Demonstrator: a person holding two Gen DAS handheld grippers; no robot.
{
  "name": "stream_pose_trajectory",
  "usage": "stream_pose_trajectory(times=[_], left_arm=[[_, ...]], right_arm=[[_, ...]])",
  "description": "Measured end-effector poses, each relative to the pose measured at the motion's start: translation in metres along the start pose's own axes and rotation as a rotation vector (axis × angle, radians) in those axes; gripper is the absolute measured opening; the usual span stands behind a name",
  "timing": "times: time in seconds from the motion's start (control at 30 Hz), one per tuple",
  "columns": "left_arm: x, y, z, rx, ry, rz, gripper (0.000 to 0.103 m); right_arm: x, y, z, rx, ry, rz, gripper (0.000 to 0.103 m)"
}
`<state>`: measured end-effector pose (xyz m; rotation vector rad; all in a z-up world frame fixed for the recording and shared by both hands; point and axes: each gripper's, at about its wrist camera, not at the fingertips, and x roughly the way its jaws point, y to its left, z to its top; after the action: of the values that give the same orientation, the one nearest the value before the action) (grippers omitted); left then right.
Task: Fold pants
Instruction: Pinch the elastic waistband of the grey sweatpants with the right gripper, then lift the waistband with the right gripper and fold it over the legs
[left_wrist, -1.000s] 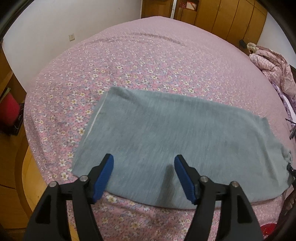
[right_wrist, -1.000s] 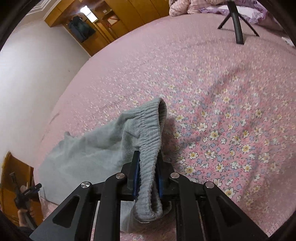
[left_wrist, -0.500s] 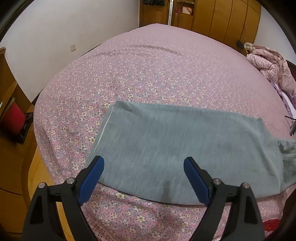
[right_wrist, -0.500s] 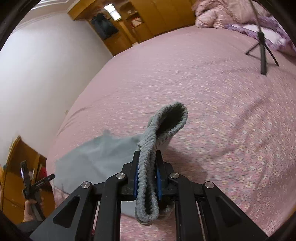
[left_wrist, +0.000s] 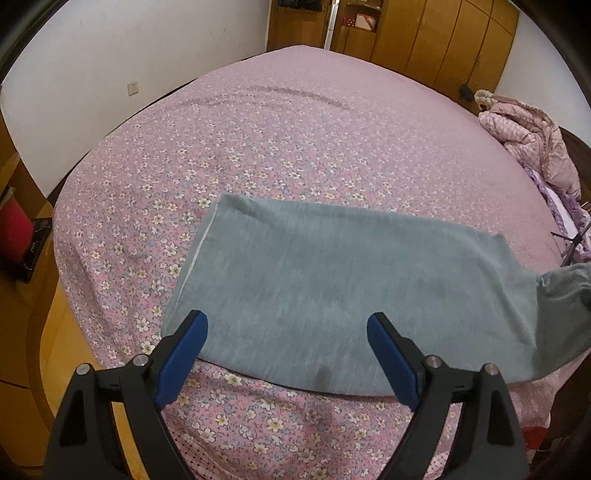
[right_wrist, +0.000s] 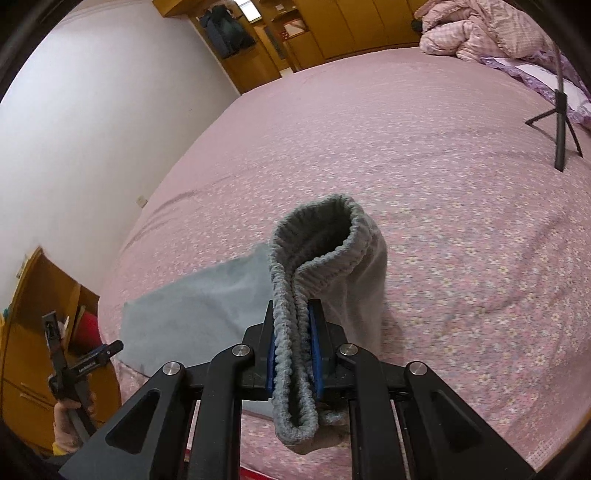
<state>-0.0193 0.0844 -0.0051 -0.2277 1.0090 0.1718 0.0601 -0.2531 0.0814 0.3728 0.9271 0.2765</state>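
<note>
Fold step: right gripper (right_wrist: 293, 350) pinches grey knit pants' (left_wrist: 332, 291) ribbed waistband (right_wrist: 314, 251), lifted off pink floral bed (left_wrist: 258, 147). Left gripper (left_wrist: 286, 354) spread, empty. Next: carry waistband toward hems.

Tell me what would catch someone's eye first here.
The right claw, shut on the ribbed waistband of the grey pants, lifting that end off the pink floral bedspread. The rest lies flat near the bed's edge, with the left claw open above it.
</note>
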Motion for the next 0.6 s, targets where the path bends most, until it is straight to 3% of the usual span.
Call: stream_pose_trajectory(times=[0.6], left_arm=[[-0.012, 0.011, 0.007, 0.002, -0.027, 0.006, 0.091]], right_arm=[[0.028, 0.073, -0.001, -0.142, 0.055, 0.102, 0.016]])
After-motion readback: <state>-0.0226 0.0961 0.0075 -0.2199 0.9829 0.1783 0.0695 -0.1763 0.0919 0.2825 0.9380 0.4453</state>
